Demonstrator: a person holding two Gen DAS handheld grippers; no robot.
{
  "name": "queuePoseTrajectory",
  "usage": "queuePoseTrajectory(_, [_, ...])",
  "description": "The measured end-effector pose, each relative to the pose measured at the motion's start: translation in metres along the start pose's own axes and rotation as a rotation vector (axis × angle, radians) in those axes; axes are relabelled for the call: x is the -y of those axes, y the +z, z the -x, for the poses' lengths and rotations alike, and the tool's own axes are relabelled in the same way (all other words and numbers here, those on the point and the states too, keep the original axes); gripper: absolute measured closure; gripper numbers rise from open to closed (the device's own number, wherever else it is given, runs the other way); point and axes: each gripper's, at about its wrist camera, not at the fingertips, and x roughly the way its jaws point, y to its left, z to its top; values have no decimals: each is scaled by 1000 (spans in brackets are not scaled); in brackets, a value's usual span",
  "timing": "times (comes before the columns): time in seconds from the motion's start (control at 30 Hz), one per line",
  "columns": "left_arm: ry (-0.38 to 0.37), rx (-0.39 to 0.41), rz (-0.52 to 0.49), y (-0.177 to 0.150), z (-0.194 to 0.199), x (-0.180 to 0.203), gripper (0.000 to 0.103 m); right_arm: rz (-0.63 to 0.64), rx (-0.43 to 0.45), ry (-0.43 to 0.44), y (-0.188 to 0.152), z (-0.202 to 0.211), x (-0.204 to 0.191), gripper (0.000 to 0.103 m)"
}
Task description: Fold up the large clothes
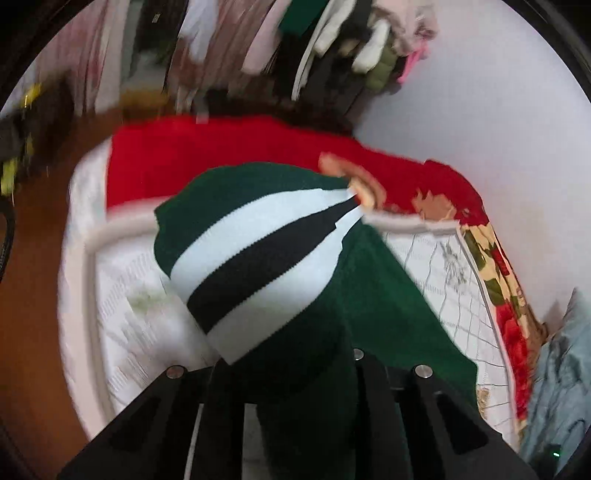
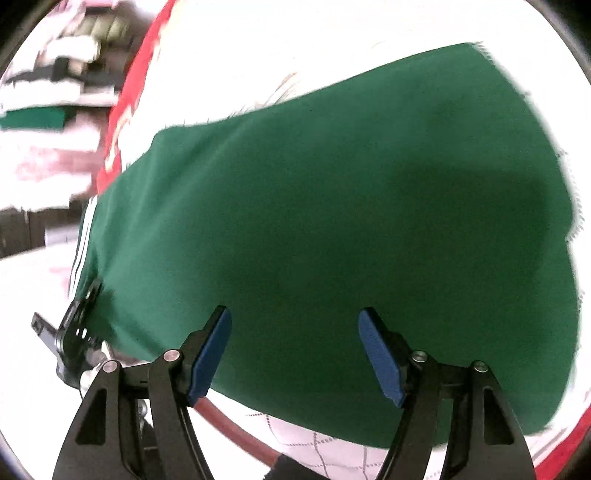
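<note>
Sweater [image 2: 332,221] folds hide left gripper [image 1: 295,387] jaws, clenched on it; right gripper [image 2: 295,350] jaws released.

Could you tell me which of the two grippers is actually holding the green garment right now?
The left gripper: it is shut on the green garment, which bunches between its fingers. The right gripper stands open with nothing between its blue pads.

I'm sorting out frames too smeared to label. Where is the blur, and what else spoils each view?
Left wrist view: the hanging clothes at the top are streaked by motion, while the green striped garment stays fairly sharp.

Right wrist view: the green garment's far edge is smeared, the white bedding is blown out, and fisheye bending curves both views.
</note>
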Motion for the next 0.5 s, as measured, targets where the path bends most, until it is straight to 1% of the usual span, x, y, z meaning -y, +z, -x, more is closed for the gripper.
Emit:
queuePoseTrajectory(0.03, [11, 26, -29, 10, 9, 0, 90, -25, 23, -15, -6, 15, 1, 29])
queuePoseTrajectory(0.07, [29, 60, -77, 22, 18, 4, 90, -51, 47, -41, -8, 27, 12, 29])
queuePoseTrajectory(0.13, [52, 118, -184, 36, 32, 20, 90, -101, 89, -86, -25, 46, 44, 29])
queuePoseTrajectory(0.17, [52, 139, -237, 39, 40, 30, 90, -126, 95, -95, -29, 49, 58, 29])
queuePoseTrajectory(0.2, [51, 152, -277, 39, 43, 40, 90, -164, 77, -103, -36, 44, 73, 29])
queuePoseTrajectory(0.23, [37, 170, -356, 35, 53, 58, 90, -189, 58, -108, -39, 45, 93, 29])
queuePoseTrajectory(0.27, [24, 177, -408, 29, 59, 71, 90, -214, 39, -114, -42, 39, 105, 29])
queuePoseTrajectory(0.3, [8, 181, -456, 23, 62, 86, 90, -225, 19, -93, -53, 35, 121, 29])
queuePoseTrajectory(0.33, [-22, 178, -507, 13, 68, 102, 91, -223, -6, -68, -57, 27, 127, 29])
queuePoseTrajectory(0.4, [-92, 151, -603, -15, 79, 129, 91, -222, -66, -24, -66, 9, 139, 29])
queuePoseTrajectory(0.43, [-128, 129, -651, -30, 82, 144, 91, -227, -88, 15, -70, -2, 141, 30])
queuePoseTrajectory(0.47, [-168, 102, -702, -50, 84, 160, 91, -220, -98, 23, -75, -8, 142, 30])
queuePoseTrajectory(0.5, [-199, 73, -734, -64, 83, 174, 91, -200, -86, 7, -77, -7, 142, 29])
